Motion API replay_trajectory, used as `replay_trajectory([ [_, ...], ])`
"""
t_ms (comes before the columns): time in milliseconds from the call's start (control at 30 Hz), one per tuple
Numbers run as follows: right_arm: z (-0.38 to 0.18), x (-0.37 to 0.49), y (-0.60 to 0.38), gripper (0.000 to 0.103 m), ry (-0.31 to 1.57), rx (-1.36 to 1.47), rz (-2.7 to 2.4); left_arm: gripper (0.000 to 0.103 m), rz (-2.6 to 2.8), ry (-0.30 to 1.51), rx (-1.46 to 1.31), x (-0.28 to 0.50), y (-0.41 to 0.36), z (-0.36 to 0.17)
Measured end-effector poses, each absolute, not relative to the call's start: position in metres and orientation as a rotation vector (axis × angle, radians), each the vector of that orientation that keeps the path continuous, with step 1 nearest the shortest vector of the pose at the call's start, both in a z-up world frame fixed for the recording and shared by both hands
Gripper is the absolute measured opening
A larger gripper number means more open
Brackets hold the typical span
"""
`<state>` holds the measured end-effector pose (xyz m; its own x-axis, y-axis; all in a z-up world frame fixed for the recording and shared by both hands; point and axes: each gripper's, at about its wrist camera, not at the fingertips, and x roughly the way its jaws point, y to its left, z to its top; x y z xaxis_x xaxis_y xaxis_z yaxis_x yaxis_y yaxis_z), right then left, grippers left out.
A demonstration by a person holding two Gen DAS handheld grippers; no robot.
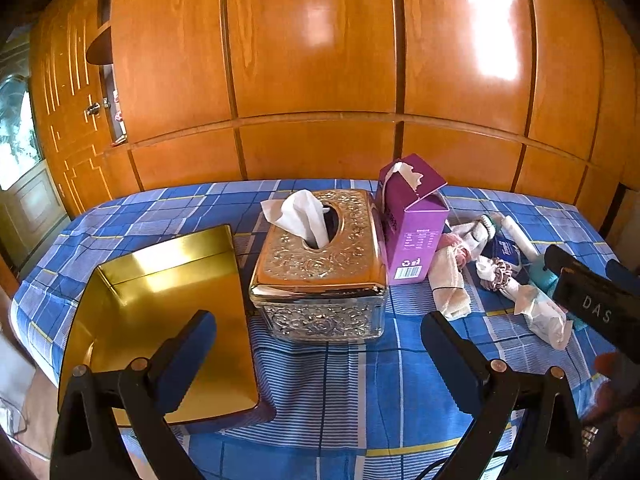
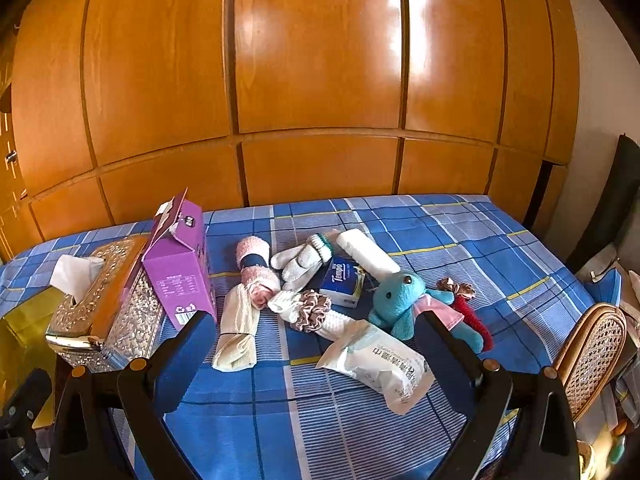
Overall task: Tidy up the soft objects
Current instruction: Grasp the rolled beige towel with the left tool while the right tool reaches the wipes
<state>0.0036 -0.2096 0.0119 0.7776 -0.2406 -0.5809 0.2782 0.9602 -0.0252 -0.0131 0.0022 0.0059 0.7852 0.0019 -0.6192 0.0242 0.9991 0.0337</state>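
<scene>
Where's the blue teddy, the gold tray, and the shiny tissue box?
blue teddy (image 2: 396, 292): right wrist view, on its head.
gold tray (image 1: 176, 280): left wrist view, on its bare floor.
shiny tissue box (image 1: 320, 256): left wrist view, on its embossed lid.

Two tissue boxes (image 1: 320, 264) (image 2: 180, 264), one plush toy (image 2: 400, 296)

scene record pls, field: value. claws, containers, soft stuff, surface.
left claw: open, empty, above the bed
right claw: open, empty, over the pile
surface: blue plaid bedsheet
gold tray: empty, left of the tissue box
metal tissue box: tissue sticking out
purple carton: open, touching the tissue box
soft pile: teal plush toy, wet wipes pack, Tempo tissue pack, rolled towels, scrunchie
</scene>
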Motion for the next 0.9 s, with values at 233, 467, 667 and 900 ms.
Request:
replay_trajectory([
  [233, 0.022, 0.015, -0.242, 0.101, 0.594, 0.113, -0.324, 0.103, -0.066, 0.682, 0.047, -0.011, -0.005, 0.004],
  [467, 0.027, 0.043, -0.303, 0.102, 0.555, 0.187, -0.400, 0.103, -0.281, 0.761, 0.083, -0.001, -0.023, -0.004],
  [667, -0.005, 0.057, -0.354, 0.102, 0.617, 0.258, -0.478, 0.102, -0.401, 0.823, 0.118, 0.014, -0.047, -0.011],
  [900, -0.022, 0.057, -0.378, 0.102, 0.677, 0.447, -0.443, 0.088, -0.481, 0.894, 0.157, 0.042, -0.086, -0.026],
])
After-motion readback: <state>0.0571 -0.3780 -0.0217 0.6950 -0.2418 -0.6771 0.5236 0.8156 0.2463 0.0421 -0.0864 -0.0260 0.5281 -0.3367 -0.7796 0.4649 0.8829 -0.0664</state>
